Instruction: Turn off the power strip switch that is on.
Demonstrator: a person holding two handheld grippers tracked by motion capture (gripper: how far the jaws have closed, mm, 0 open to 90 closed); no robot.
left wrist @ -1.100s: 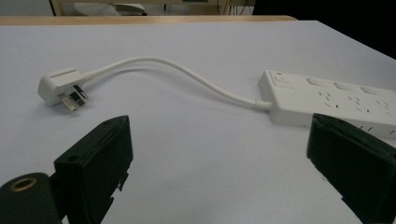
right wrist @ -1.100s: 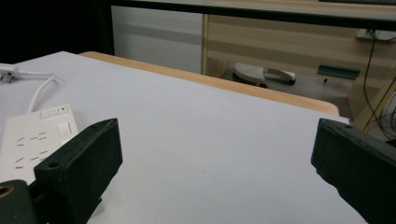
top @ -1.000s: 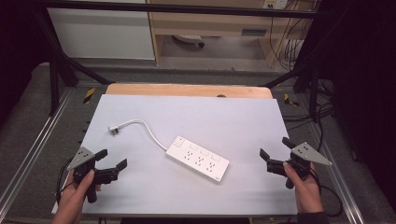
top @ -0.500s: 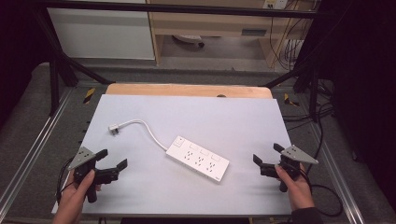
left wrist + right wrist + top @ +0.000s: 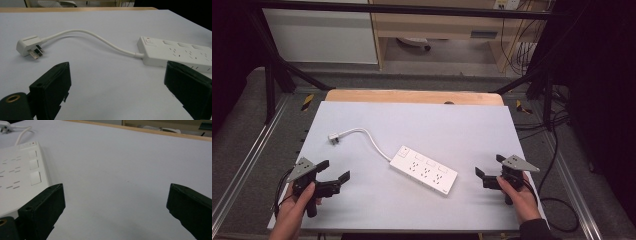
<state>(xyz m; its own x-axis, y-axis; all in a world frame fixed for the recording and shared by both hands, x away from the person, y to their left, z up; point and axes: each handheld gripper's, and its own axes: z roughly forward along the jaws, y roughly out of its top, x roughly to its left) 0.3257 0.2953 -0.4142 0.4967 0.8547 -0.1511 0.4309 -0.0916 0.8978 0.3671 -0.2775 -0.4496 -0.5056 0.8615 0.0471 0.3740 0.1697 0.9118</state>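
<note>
Left black two-jaw gripper (image 5: pixel 333 171): near table edge, jaws spread, empty. Right black two-jaw gripper (image 5: pixel 490 166): near edge opposite, jaws spread, empty, just beside the strip. White rectangular plastic power strip (image 5: pixel 424 169): flat mid-table, between both. White cord (image 5: pixel 371 139) curves to white plug (image 5: pixel 334 137), farther left. Pale grey table (image 5: pixel 452 120).

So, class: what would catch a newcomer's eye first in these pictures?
A long white plastic power strip lies slantwise mid-table on the pale sheet, its cord curling away to a white plug at the far left. An open black hand-held gripper flanks it on each side, left and right, neither touching it.
</note>
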